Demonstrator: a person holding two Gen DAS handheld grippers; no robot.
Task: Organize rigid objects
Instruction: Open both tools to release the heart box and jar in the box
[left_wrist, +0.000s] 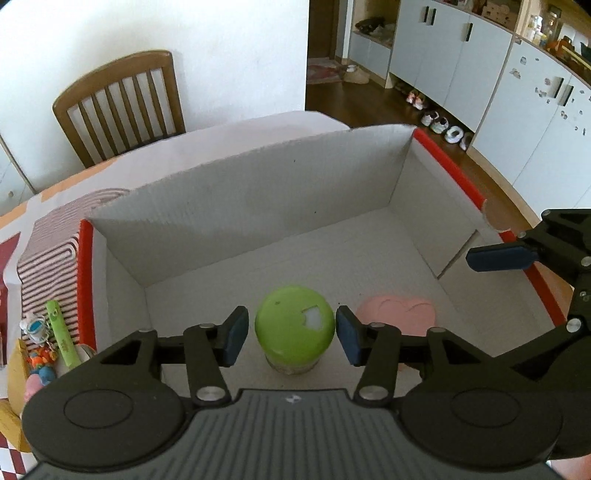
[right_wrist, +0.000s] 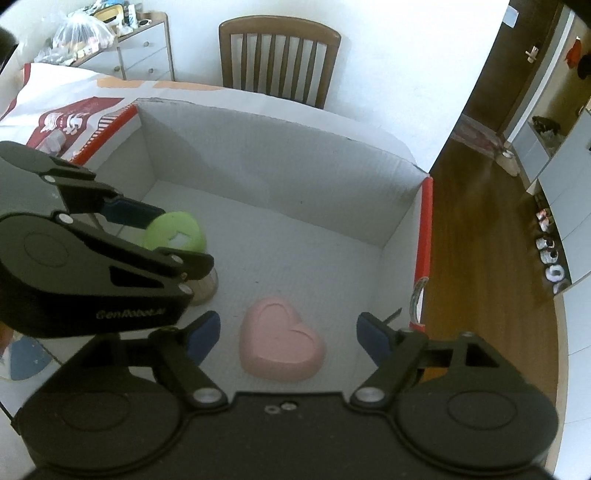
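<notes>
Your jar (left_wrist: 293, 332), green-lidded and upright, stands on the floor of the box (left_wrist: 258, 184) near its front wall. It looks rigid and light; the domed lid seems smooth, so it may slip. Take it low on the lid's sides. Your left hand-held gripper (left_wrist: 291, 334) straddles that lid, pads just beside it, a sliver of gap on the left side, so nothing is pinched. The pink heart (right_wrist: 282, 341) lies flat to the jar's right; it looks hard and shallow, best taken across its sides. Your right hand-held gripper (right_wrist: 288, 338) stands spread wide around it, touching nothing.
</notes>
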